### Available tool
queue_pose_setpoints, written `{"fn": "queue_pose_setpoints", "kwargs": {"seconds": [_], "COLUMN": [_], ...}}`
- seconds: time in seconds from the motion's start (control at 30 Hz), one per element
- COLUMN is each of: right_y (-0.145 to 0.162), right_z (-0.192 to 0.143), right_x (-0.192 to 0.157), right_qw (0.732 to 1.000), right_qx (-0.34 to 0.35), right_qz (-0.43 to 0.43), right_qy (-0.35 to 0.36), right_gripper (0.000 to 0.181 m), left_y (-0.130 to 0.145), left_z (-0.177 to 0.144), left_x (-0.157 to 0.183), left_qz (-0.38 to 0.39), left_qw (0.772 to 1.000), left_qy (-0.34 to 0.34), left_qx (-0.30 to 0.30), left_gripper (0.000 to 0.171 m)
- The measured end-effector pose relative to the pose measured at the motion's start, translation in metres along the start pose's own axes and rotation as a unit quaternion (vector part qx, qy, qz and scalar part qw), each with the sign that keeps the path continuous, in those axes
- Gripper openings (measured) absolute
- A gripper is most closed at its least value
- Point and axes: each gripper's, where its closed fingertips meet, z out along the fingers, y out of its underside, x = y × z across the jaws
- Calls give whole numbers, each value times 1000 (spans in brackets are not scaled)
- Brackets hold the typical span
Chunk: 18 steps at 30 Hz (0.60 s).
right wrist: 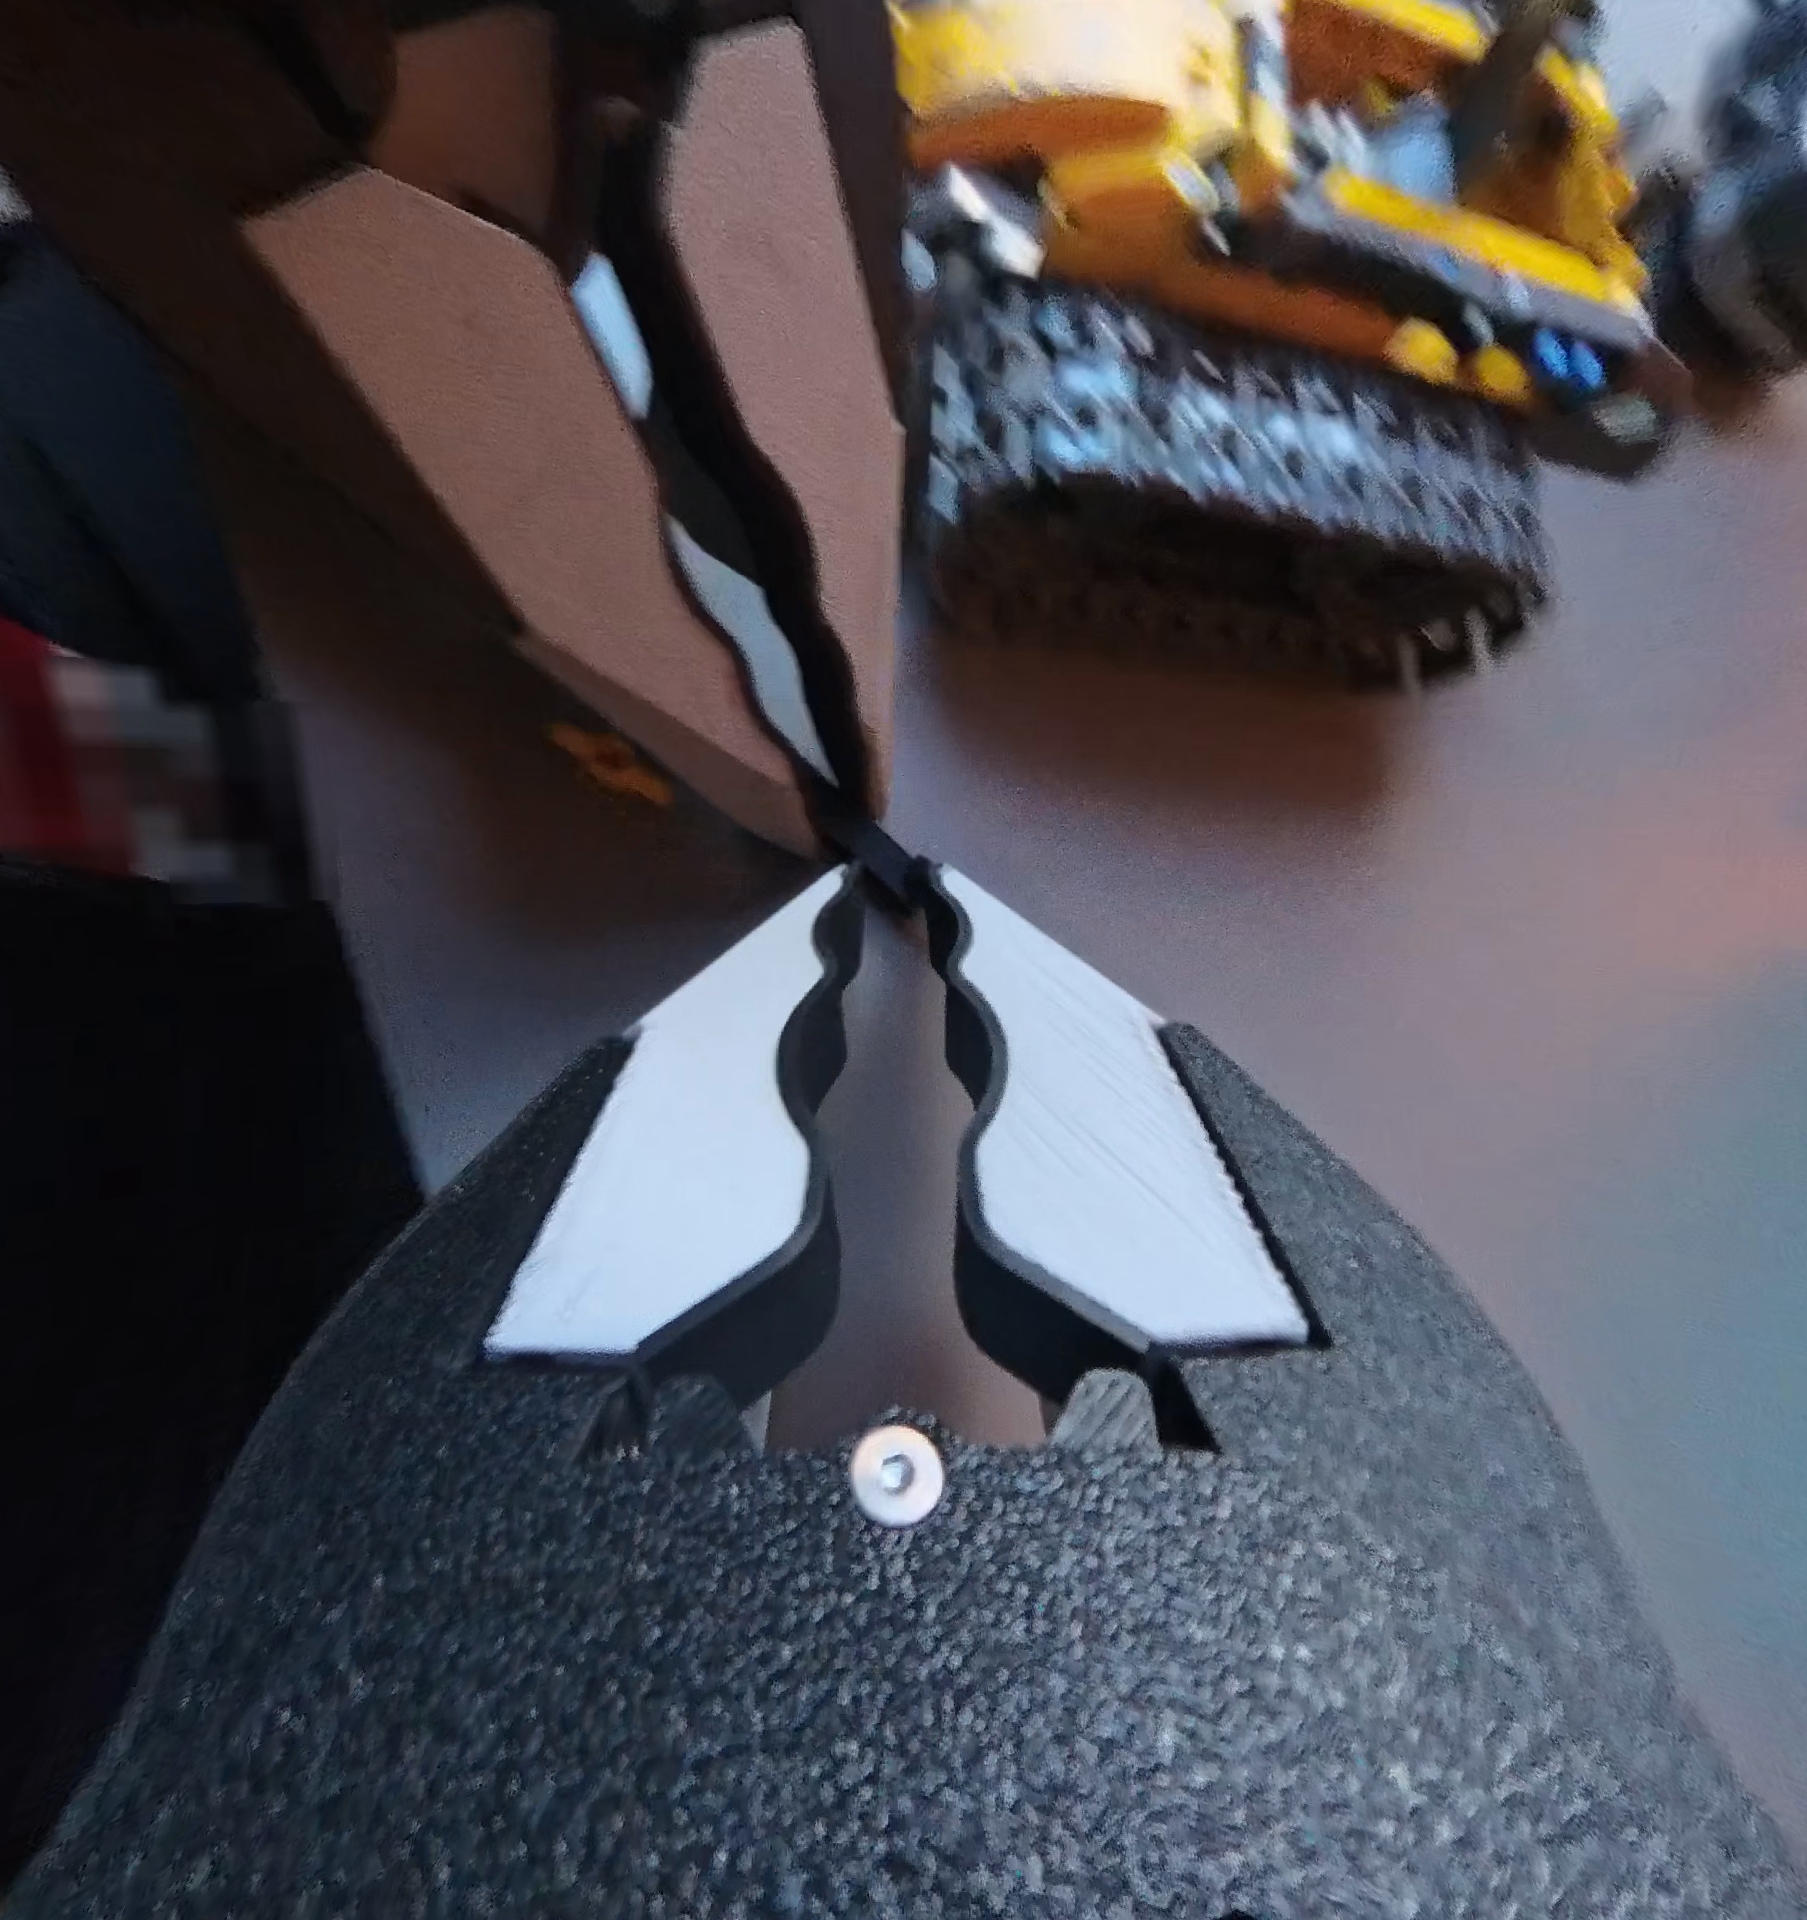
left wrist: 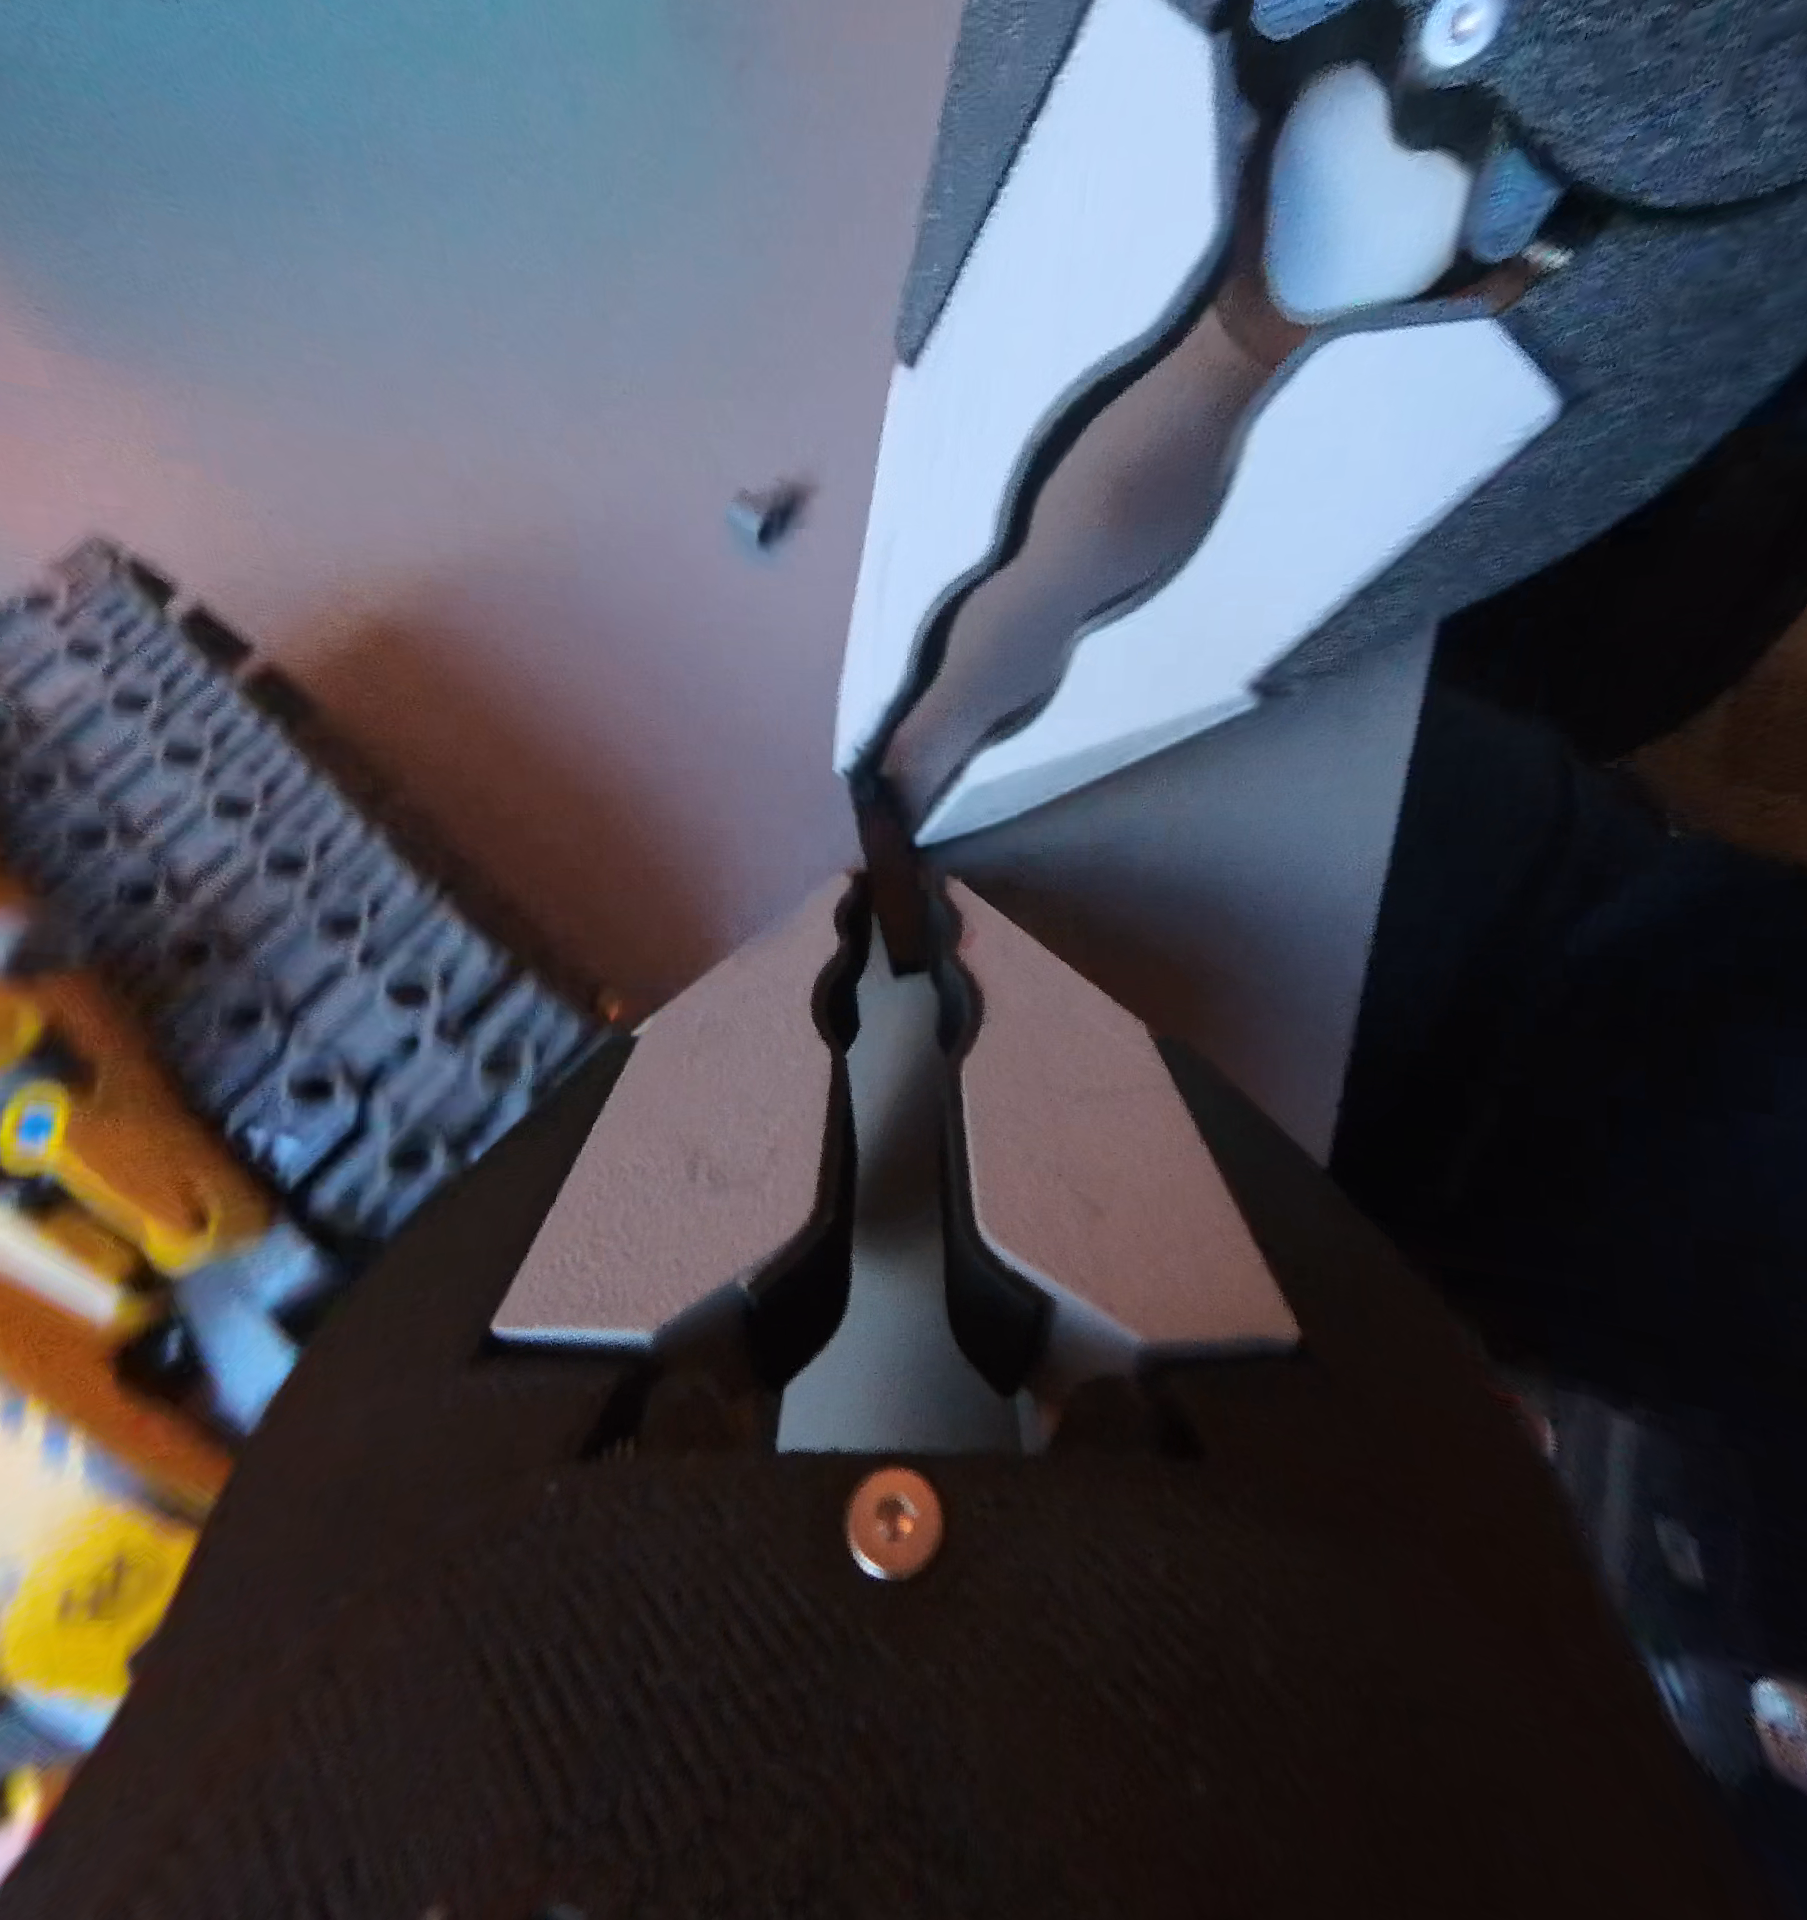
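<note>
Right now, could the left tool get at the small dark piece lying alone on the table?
Probably not yet: the left tool is shut on a small black part that the right tool also grips. The lone dark piece lies beyond, with bare table around it.

The left gripper [left wrist: 894,914], a dark brown textured plastic body with two tan flat fingers [left wrist: 691,1164] edged by wavy black pads, has its fingers brought almost together at the tips. The right gripper [right wrist: 894,883], a black speckled plastic body with two white flat fingers [right wrist: 670,1164] and the same wavy black pads, is also nearly closed at the tips. Both grippers meet tip to tip, each one pinching an end of the same small dark piece between them. In the left wrist view the right gripper [left wrist: 883,805] comes down from the upper right. In the right wrist view the left gripper [right wrist: 837,821] comes down from the upper left.
</note>
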Motion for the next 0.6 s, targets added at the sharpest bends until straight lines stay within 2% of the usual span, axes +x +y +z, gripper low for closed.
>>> {"fn": "queue_pose_setpoints", "kwargs": {"seconds": [0.07,0.13,0.23,0.27,0.33,0.43,0.53,0.6], "right_y": [14,18,15,15,7,-17,-32,-32], "right_z": [-7,-14,-26,-29,-33,-29,-10,4], "right_x": [18,32,46,46,34,-13,-46,-54], "right_qw": [1000,998,996,996,996,994,993,994], "right_qx": [1,7,27,29,51,85,78,49], "right_qz": [27,52,52,55,64,54,21,11], "right_qy": [12,29,67,69,40,-48,-84,-95], "right_gripper": [14,16,12,13,14,22,28,29], "left_y": [-15,-25,-43,-42,-37,-22,5,25], "left_z": [16,21,1,-9,-32,-69,-93,-100], "left_x": [-3,-13,-21,-26,-34,-53,-79,-90], "left_qz": [19,35,33,26,16,-1,-30,-64], "left_qw": [1000,998,997,997,997,994,989,987], "left_qy": [-15,-47,-56,-62,-67,-94,-131,-138], "left_qx": [0,-5,39,40,44,58,59,53], "left_gripper": [12,8,10,19,29,30,31,32]}}
